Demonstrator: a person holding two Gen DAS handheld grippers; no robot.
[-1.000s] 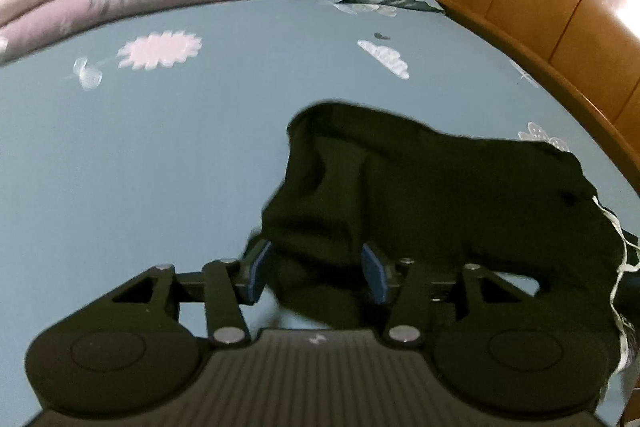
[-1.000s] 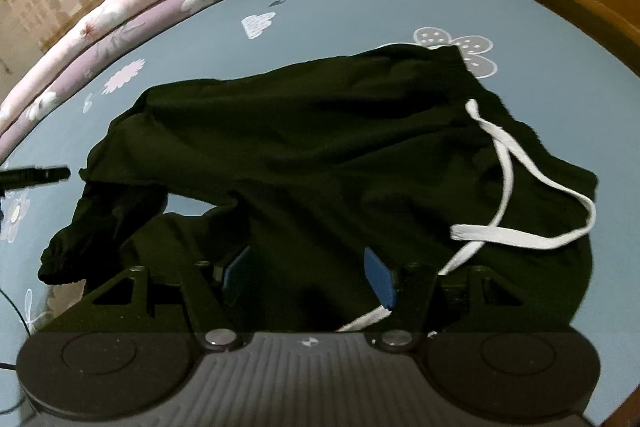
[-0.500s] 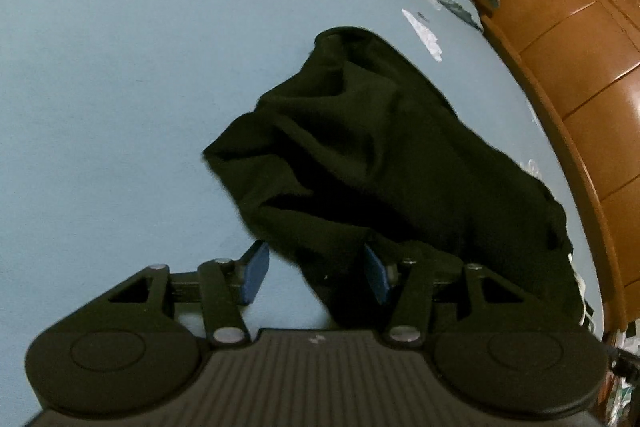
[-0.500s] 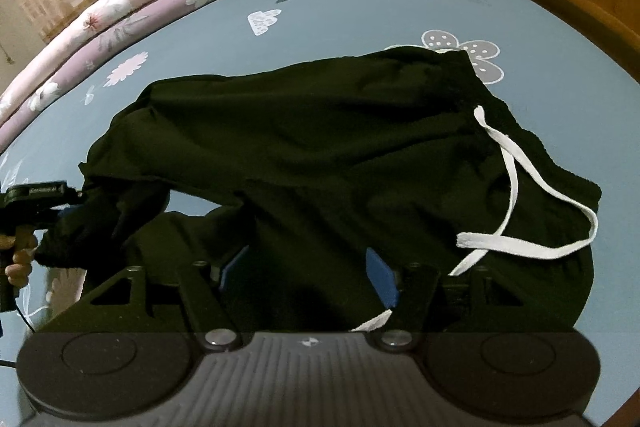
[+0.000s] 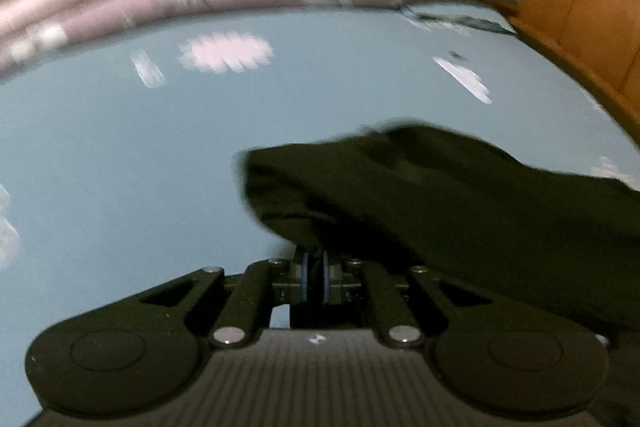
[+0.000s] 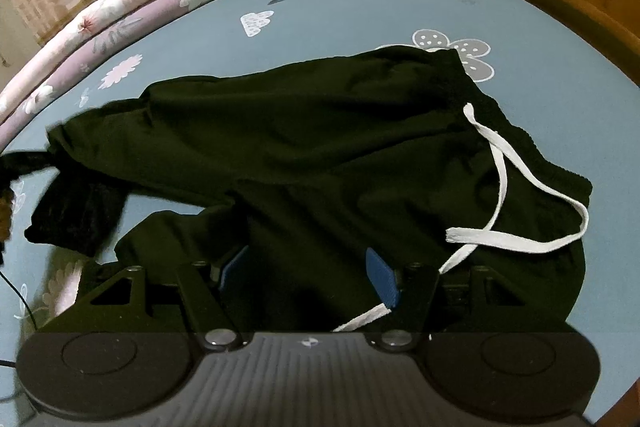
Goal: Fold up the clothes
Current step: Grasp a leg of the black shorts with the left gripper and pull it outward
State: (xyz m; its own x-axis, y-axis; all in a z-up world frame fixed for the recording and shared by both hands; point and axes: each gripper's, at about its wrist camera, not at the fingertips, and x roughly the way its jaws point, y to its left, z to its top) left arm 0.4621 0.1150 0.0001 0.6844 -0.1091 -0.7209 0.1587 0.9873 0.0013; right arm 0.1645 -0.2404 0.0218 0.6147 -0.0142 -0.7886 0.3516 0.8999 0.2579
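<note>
My left gripper pinches a hem of the black shorts lying on the blue bedsheet, while only my right view shows the white drawstring beyond my wide-open right gripper.

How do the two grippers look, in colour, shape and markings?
Both look alike. The left gripper and the right gripper have matte black bodies with a ribbed top plate, a small white logo, a round disc on each side, and silver screws on black linkage arms. The finger pads are blue. A thin black cable runs at the left edge of the right view.
</note>
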